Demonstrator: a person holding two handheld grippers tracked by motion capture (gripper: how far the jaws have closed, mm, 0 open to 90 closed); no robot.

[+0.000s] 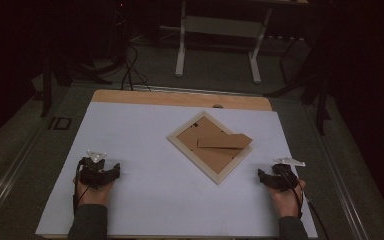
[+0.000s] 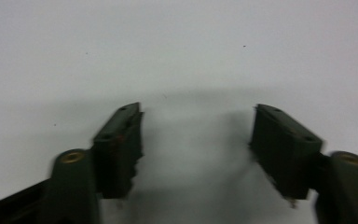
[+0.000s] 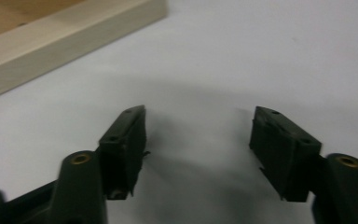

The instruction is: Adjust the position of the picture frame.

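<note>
A pale wooden picture frame (image 1: 211, 146) lies face down in the middle of the white table top (image 1: 145, 200), turned like a diamond, its brown backing up. A brown cardboard stand flap (image 1: 224, 141) rests across the back. My left gripper (image 1: 100, 172) sits low at the front left, far from the frame, jaws open over bare white surface (image 2: 196, 135). My right gripper (image 1: 270, 177) rests at the front right, just beyond the frame's near corner, jaws open and empty (image 3: 198, 133). The frame's wooden edge (image 3: 70, 42) shows at the upper left in the right gripper view.
A wooden strip (image 1: 180, 98) runs along the table's far edge. Beyond it stand a white table base (image 1: 217, 40) and cables (image 1: 129, 70) on a dark floor. A dark stand leg (image 1: 322, 100) is at the right of the table.
</note>
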